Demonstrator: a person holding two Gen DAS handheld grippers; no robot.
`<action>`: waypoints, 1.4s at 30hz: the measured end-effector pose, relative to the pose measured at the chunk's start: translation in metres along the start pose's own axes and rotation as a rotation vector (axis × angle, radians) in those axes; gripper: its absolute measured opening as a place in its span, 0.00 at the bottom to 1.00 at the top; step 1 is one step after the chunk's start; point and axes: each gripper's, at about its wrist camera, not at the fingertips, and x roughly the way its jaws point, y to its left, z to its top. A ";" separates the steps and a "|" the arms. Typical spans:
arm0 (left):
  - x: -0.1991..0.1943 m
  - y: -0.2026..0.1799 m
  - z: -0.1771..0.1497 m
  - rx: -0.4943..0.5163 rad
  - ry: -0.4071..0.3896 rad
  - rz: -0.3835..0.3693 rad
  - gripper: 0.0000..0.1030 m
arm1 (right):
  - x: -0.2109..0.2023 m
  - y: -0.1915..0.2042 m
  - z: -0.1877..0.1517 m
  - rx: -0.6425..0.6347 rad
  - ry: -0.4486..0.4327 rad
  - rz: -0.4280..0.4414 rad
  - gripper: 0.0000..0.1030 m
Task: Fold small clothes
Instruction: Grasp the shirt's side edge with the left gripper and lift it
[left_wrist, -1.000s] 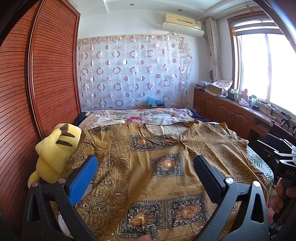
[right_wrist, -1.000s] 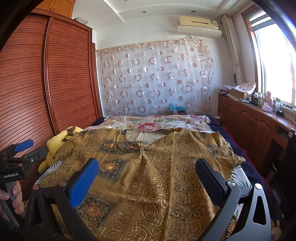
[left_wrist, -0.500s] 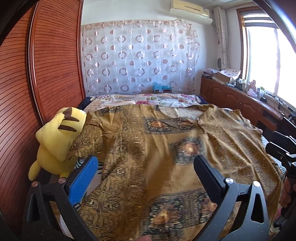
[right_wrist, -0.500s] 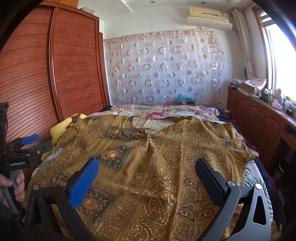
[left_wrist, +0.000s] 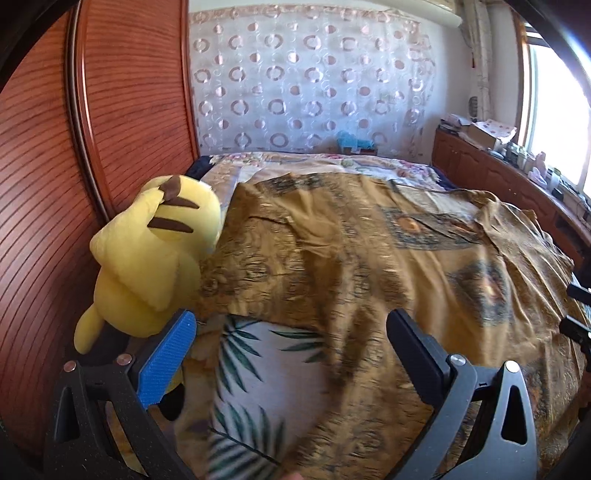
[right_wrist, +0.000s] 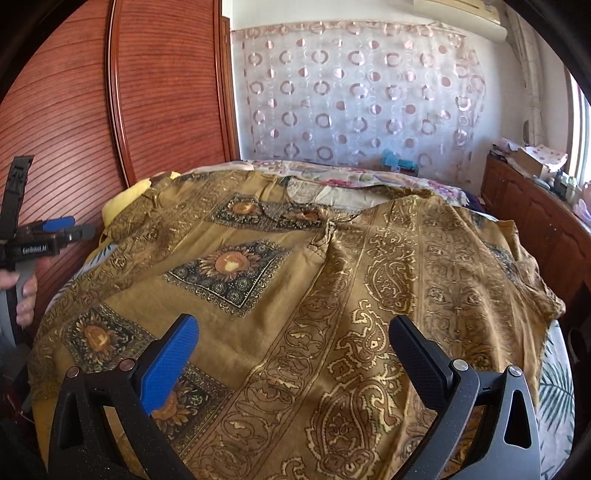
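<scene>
A large mustard-gold garment (right_wrist: 295, 280) with dark sunflower squares and paisley bands lies spread flat over the bed; it also shows in the left wrist view (left_wrist: 369, 251). My left gripper (left_wrist: 291, 332) is open and empty, hovering over the garment's left sleeve edge and the leaf-print sheet (left_wrist: 258, 362). It also shows at the far left of the right wrist view (right_wrist: 55, 229). My right gripper (right_wrist: 293, 339) is open and empty above the garment's lower middle.
A yellow plush toy (left_wrist: 155, 254) sits at the bed's left edge against the red-brown wardrobe (left_wrist: 110, 110). A floral quilt (right_wrist: 369, 177) lies at the bed's far end. A wooden cabinet (left_wrist: 498, 173) with clutter runs along the right wall under the window.
Both grippers have moved forward and lower over the bed. The left one has swung left toward the plush toy and the garment's left sleeve. Both stay open.
</scene>
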 end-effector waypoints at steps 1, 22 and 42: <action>0.006 0.007 0.002 -0.014 0.013 -0.004 0.98 | 0.002 0.000 0.001 -0.003 0.006 0.000 0.99; 0.080 0.053 0.012 -0.096 0.234 -0.060 0.10 | 0.021 0.032 0.010 -0.145 0.031 -0.086 0.99; 0.021 -0.071 0.062 0.163 0.059 -0.265 0.27 | 0.023 0.021 0.011 -0.076 0.043 -0.053 0.99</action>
